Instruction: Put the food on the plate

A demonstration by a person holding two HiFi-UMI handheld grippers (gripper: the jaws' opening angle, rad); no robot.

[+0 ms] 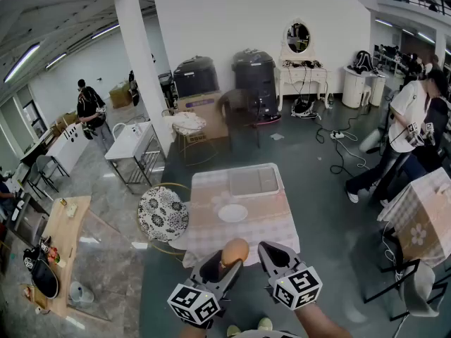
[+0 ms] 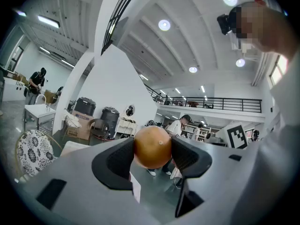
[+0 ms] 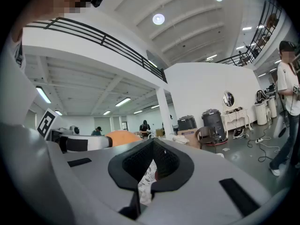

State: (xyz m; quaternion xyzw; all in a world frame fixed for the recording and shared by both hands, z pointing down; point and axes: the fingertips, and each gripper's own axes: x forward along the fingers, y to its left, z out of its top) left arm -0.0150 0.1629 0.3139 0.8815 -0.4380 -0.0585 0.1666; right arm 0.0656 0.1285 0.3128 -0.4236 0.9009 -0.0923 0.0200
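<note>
The orange sits squeezed between the two dark pads of the left hand-held gripper, which is spread wide around it and held level. In the head view the fruit hangs in the air just over the near edge of the worktop, not yet as far as the plate.

The step in hand looks like the carry: the food is picked up and on its way to the plate, which lies bare near the middle of the checked cloth. The next move probably calls for a reach forward over the cloth, a drop low over the plate, and a gentle release, since a round fruit would likely roll if let go from any height.

The right hand-held gripper is closed tip to tip with nothing in it, and rides beside the left one at the near edge. A shallow tray rests toward the far edge, beyond the plate. A chair with a flowered seat stands off the left edge. Nothing lies between the orange and the plate; the people stand well off to the right.
</note>
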